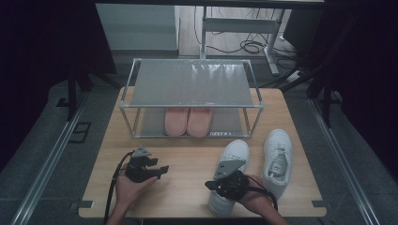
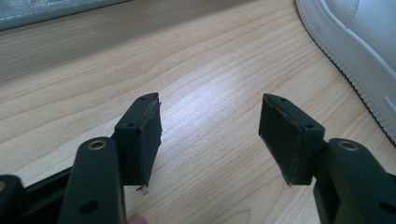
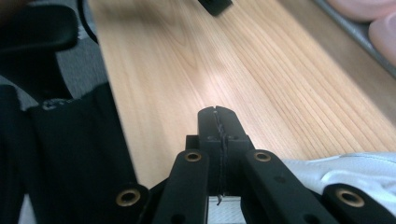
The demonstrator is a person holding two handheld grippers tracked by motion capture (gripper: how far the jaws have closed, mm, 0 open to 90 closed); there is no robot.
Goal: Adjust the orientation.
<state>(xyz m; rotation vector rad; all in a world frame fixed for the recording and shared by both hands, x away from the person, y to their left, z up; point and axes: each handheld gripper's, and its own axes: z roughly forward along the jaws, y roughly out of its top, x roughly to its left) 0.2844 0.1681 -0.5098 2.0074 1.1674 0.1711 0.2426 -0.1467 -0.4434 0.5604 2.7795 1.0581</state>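
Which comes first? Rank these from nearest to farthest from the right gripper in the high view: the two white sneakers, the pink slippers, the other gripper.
1. Left-hand white leather sneaker: directly under the right gripper, shut.
2. Right-hand white leather sneaker: just beside, toward the table's right edge.
3. Left gripper: across the bare wood, to the left.
4. Pair of pink slippers: farthest, on the metal rack's lower shelf.

White sneakers (image 1: 277, 159), pink slippers (image 1: 188, 121), pale wood-grain table (image 1: 187, 159)

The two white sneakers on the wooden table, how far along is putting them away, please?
Done: pink slippers sit on the metal shoe rack's lower shelf. In hand: right gripper, jaws shut, over the nearer white sneaker. Left: both sneakers, including the farther white sneaker, remain on the wooden table; left gripper open.
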